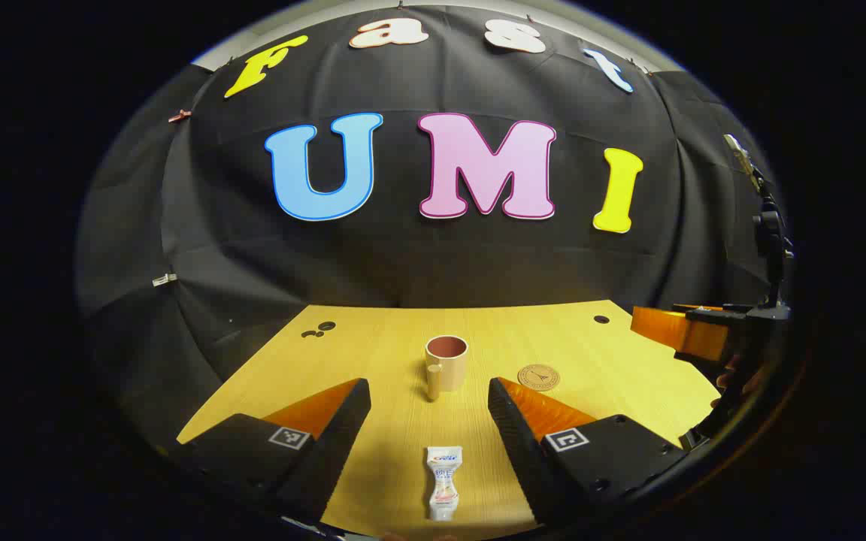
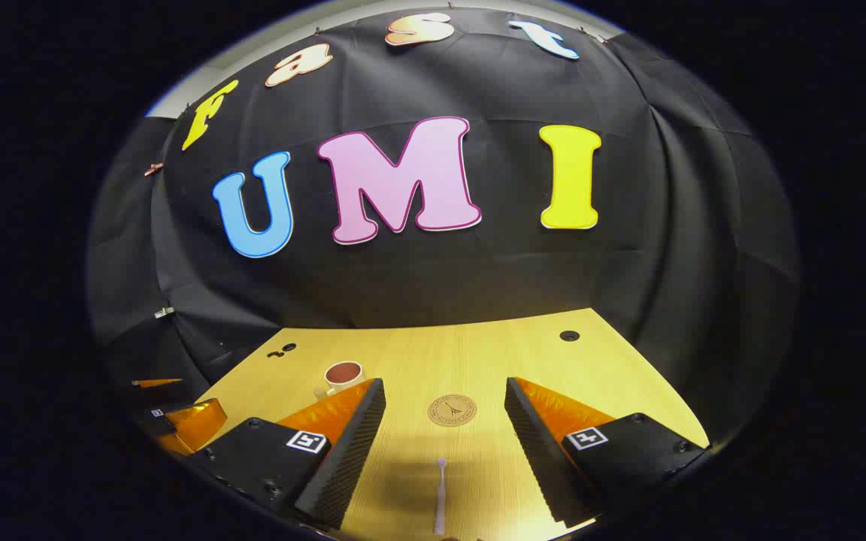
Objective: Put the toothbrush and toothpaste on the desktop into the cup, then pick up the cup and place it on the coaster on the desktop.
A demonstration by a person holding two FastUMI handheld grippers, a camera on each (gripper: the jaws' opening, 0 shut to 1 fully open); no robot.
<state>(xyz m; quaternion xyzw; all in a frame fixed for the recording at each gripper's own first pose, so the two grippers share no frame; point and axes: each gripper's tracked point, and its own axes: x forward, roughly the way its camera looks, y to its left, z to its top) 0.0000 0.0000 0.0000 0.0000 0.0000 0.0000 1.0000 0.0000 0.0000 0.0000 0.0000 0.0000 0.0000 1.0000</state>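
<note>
Left gripper view: left gripper (image 1: 429,406) wide open, empty, toothpaste (image 1: 443,483) lengthwise between jaws near tabletop's front edge, cup (image 1: 446,364) beyond; right gripper view: right gripper (image 2: 444,409) wide open, empty, toothbrush (image 2: 440,503) lengthwise between jaws, coaster (image 2: 452,410) ahead.

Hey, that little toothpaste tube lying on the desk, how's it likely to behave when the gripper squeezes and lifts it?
The toothpaste tube looks small and flat, so it is probably light. Its body seems soft, so it may dent or bend between the fingers of the open left gripper. Lying flat on the desktop, it seems unlikely to roll.
</note>
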